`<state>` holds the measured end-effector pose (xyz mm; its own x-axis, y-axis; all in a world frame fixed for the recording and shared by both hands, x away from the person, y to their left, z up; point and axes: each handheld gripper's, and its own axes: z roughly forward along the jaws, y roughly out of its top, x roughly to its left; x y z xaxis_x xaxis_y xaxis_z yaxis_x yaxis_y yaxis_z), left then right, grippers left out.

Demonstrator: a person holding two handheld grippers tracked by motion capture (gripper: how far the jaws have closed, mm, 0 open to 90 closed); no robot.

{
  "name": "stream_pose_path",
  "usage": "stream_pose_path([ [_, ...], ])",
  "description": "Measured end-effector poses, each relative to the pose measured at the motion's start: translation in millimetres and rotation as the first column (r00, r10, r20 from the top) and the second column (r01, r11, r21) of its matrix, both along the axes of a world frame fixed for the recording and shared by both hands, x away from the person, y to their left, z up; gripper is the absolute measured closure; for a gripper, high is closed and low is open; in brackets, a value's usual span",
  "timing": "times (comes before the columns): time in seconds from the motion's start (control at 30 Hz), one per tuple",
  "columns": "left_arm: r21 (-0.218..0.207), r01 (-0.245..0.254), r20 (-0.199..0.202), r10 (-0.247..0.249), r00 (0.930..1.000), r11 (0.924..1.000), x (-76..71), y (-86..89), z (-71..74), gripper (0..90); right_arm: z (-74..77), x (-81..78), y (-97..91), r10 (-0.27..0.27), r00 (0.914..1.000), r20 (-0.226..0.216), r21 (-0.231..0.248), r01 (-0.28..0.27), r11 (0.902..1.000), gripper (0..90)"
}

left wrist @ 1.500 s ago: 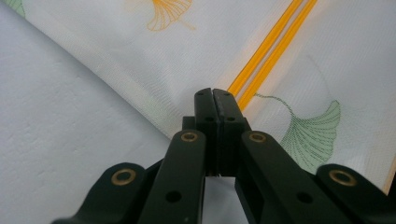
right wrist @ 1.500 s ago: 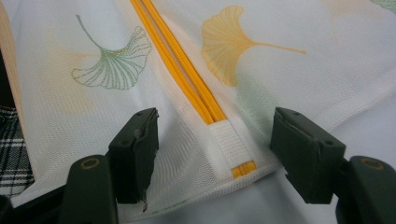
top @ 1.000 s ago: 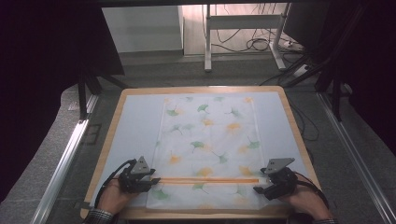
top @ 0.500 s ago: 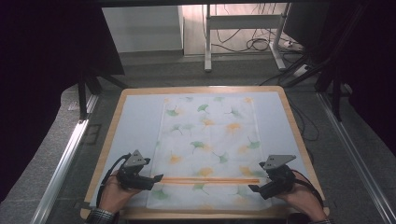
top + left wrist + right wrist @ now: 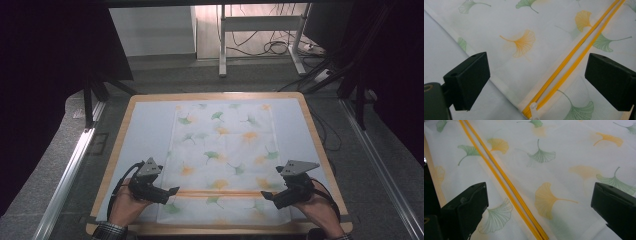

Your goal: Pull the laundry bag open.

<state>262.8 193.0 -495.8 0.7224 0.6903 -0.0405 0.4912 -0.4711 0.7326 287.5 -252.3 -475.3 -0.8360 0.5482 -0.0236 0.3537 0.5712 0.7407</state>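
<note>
A white cloth case (image 5: 225, 145) printed with green and orange ginkgo leaves lies flat on the pale table mat (image 5: 145, 130). A yellow zipper (image 5: 220, 193) runs across its near end. My left gripper (image 5: 172, 192) hovers over the case's near left edge, where the zipper (image 5: 571, 56) ends at a white pull (image 5: 533, 110). My right gripper (image 5: 265, 196) hovers over the near right part, above the zipper (image 5: 499, 177). The jaws of the left gripper (image 5: 537, 67) and the right gripper (image 5: 540, 195) have just been opening and stand wide, with nothing pressed between them.
A wooden rim (image 5: 215, 95) frames the table. Metal rails run along the left (image 5: 65, 180) and right (image 5: 385, 170) sides. Desk legs (image 5: 222, 40) and loose cables (image 5: 270, 47) lie on the floor behind the table.
Both grippers have opened their jaws and risen a little off the cloth. The case lies as before.
</note>
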Motion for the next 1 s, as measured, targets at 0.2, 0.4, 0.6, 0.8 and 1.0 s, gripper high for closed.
stream_pose_path([
  [0.2, 0.008, -0.014, 0.005, 0.014, 0.9999, 0.9999, 8.9, -2.3, 1.4, 4.5, 3.4, 6.6, 4.0, -0.022, 0.9997, 0.004, 0.023, 0.022, 0.9995, 0.6],
  [0.4, 0.007, -0.032, 0.017, 0.032, 0.9993, 0.9995, 16.4, -2.5, 4.8, 2.1, 10.0, 14.7, 9.2, -0.046, 0.9989, 0.009, 0.07, 0.046, 0.9965, 0.5],
  [0.6, -0.046, -0.042, 0.052, 0.044, 0.9977, 0.9981, 21.8, -5.5, 13.9, 0.0, 13.1, 22.2, 16.2, -0.07, 0.9976, -0.004, 0.094, 0.07, 0.9931, 0.1],
  [0.8, -0.041, -0.046, 0.082, 0.049, 0.9954, 0.9981, 21.2, -6.6, 5.5, 0.0, 8.8, 26.2, 30.0, -0.092, 0.9952, 0.033, 0.101, 0.088, 0.991, 0.0],
  [1.0, -0.034, -0.043, 0.056, 0.045, 0.9974, 0.9985, 21.7, -2.8, -12.5, 0.0, -6.4, 26.8, 32.0, -0.093, 0.9943, 0.052, 0.077, 0.089, 0.9931, 0.0],
])
